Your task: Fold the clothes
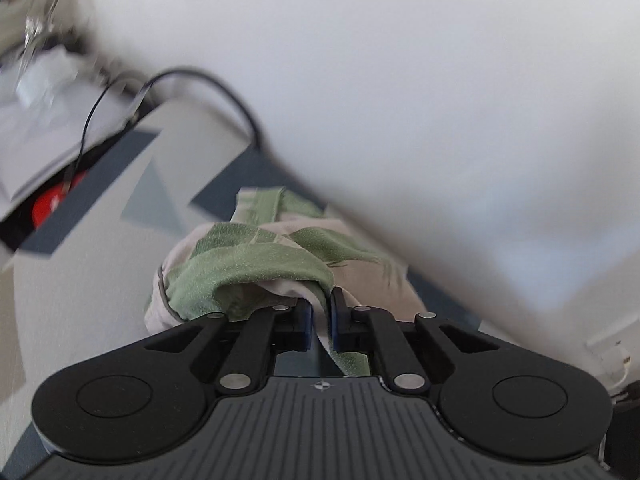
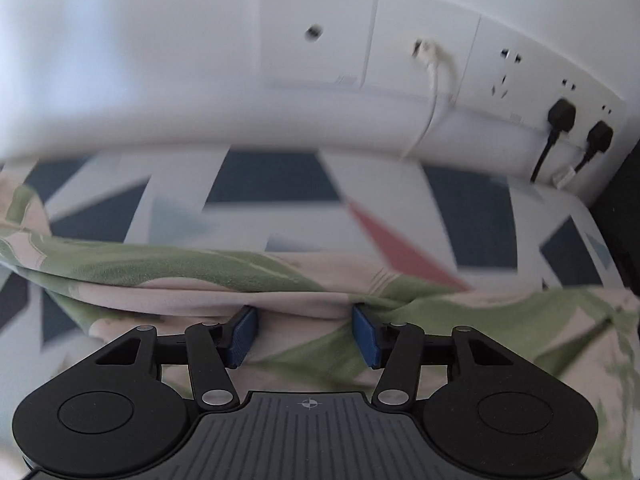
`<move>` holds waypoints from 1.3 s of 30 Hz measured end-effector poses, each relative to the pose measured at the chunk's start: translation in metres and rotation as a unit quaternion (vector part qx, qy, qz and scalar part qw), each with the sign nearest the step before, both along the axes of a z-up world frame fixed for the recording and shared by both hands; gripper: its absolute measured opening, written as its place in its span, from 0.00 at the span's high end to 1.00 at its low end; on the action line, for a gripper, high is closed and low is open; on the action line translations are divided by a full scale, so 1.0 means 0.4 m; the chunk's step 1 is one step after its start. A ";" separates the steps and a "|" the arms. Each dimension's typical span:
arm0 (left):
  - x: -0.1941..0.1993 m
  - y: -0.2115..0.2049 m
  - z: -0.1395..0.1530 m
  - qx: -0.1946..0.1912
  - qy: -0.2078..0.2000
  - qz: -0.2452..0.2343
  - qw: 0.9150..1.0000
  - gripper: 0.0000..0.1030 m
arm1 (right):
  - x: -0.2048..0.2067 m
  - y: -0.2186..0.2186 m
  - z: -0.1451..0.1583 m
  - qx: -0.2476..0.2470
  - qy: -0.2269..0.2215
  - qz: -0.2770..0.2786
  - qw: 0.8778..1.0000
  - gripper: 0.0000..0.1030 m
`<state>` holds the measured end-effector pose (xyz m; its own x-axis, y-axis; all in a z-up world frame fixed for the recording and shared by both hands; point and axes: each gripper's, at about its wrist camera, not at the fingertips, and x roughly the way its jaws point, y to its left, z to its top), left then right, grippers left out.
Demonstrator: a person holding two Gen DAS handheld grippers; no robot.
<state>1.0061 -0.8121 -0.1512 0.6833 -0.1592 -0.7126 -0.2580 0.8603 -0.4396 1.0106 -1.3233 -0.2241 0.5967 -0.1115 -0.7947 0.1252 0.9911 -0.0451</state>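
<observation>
A garment (image 1: 240, 264) printed with green leaves on pale pink lies bunched on a geometric-patterned cover (image 1: 100, 240). My left gripper (image 1: 320, 300) is shut on a fold of it; a strip of the cloth runs back between the blue pads. In the right wrist view the same garment (image 2: 200, 272) stretches as a long rumpled band across the cover (image 2: 272, 184). My right gripper (image 2: 306, 316) stands open low over the band, its blue pads (image 2: 244, 336) well apart, with cloth lying beneath and between them. I cannot tell whether its tips touch the cloth.
A white wall rises right behind the cover. On it sit socket plates (image 2: 500, 64) with two black plugs (image 2: 562, 114) and a white cable (image 2: 436, 76). In the left wrist view a black cable (image 1: 224, 84) loops at the far edge, near a red object (image 1: 52, 204).
</observation>
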 end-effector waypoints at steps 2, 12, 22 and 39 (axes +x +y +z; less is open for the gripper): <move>0.006 -0.011 0.033 0.002 -0.014 0.001 1.000 0.92 | 0.017 -0.025 0.011 0.005 -0.030 -0.030 0.999 0.55; -0.060 0.007 0.117 0.029 -0.047 -0.010 0.998 0.93 | -0.070 -0.139 0.064 0.013 -0.066 -0.038 0.997 0.55; -0.120 0.109 0.080 -0.022 -0.004 0.015 1.000 0.71 | -0.037 -0.017 0.021 -0.020 -0.063 0.070 0.995 0.49; -0.113 0.096 -0.099 -0.299 0.043 0.073 0.950 0.30 | -0.013 0.119 0.021 -0.072 -0.085 0.173 0.979 0.96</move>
